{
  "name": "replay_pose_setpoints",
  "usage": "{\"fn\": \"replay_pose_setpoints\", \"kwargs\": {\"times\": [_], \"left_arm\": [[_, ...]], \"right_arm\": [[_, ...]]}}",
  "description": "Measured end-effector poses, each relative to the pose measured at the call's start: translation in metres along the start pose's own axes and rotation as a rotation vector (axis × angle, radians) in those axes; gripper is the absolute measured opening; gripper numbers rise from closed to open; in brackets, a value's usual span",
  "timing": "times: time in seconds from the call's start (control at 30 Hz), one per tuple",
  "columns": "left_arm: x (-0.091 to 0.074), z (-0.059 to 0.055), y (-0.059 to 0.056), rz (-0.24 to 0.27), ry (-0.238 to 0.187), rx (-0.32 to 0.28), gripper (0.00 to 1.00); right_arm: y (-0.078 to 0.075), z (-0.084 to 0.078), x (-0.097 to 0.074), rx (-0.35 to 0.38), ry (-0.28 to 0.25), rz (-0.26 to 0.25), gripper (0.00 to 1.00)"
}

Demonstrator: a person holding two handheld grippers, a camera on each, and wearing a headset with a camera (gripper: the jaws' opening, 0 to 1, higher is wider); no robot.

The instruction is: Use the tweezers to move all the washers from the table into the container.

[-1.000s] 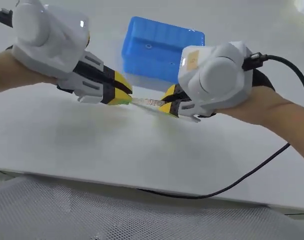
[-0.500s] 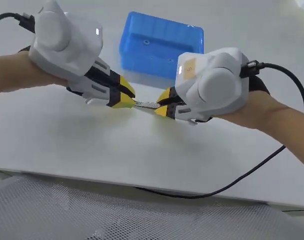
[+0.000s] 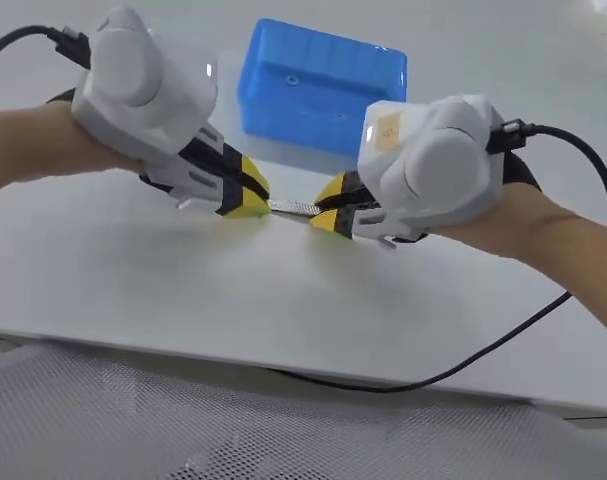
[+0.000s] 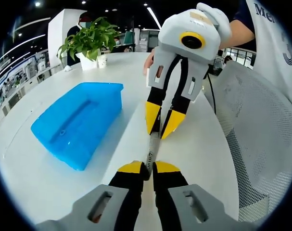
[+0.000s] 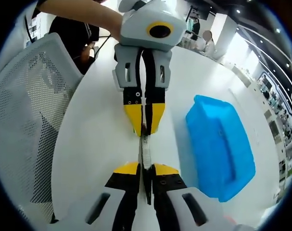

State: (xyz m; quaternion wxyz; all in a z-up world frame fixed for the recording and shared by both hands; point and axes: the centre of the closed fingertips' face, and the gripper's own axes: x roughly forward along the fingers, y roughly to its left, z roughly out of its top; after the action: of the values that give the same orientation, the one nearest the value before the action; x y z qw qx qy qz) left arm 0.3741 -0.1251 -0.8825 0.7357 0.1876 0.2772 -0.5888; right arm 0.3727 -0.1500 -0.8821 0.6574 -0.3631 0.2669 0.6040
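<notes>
White table [image 3: 183,290] carries a translucent blue rectangular plastic container [image 3: 323,75] on its far side. In front of it, the left hand-held gripper [image 3: 255,204] and the right hand-held gripper [image 3: 323,213] face each other tip to tip. Each is clamped on one end of the slim silver metal tweezers [image 3: 293,208], which span the short gap between them just above the tabletop.

left gripper [image 3: 245,197] and right gripper [image 3: 328,212] tip to tip, both clamped on tweezers [image 3: 291,207], forearms spread outward
</notes>
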Motion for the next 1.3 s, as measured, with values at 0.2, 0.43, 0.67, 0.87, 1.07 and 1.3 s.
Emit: {"fn": "replay_pose_setpoints", "kwargs": {"times": [0.2,0.43,0.67,0.87,1.07,1.3], "left_arm": [[0.000,-0.001,0.000,0.004,0.011,0.010,0.11],[-0.007,0.007,0.000,0.032,-0.037,-0.012,0.13],[-0.017,0.009,-0.001,0.068,-0.040,-0.022,0.15],[-0.039,0.017,0.000,0.145,-0.094,-0.078,0.16],[-0.076,0.038,0.003,0.284,-0.223,-0.206,0.19],[-0.099,0.046,-0.017,0.375,-0.316,-0.299,0.21]], "right_arm": [[-0.005,-0.004,-0.004,0.032,0.001,-0.028,0.13],[-0.010,-0.003,-0.010,0.140,-0.068,-0.066,0.14],[-0.009,0.000,-0.019,0.204,-0.103,-0.087,0.14],[-0.008,0.003,-0.034,0.271,-0.151,-0.132,0.14],[-0.012,-0.001,-0.068,0.418,-0.244,-0.232,0.17],[0.001,-0.012,-0.099,0.494,-0.273,-0.319,0.18]]}}
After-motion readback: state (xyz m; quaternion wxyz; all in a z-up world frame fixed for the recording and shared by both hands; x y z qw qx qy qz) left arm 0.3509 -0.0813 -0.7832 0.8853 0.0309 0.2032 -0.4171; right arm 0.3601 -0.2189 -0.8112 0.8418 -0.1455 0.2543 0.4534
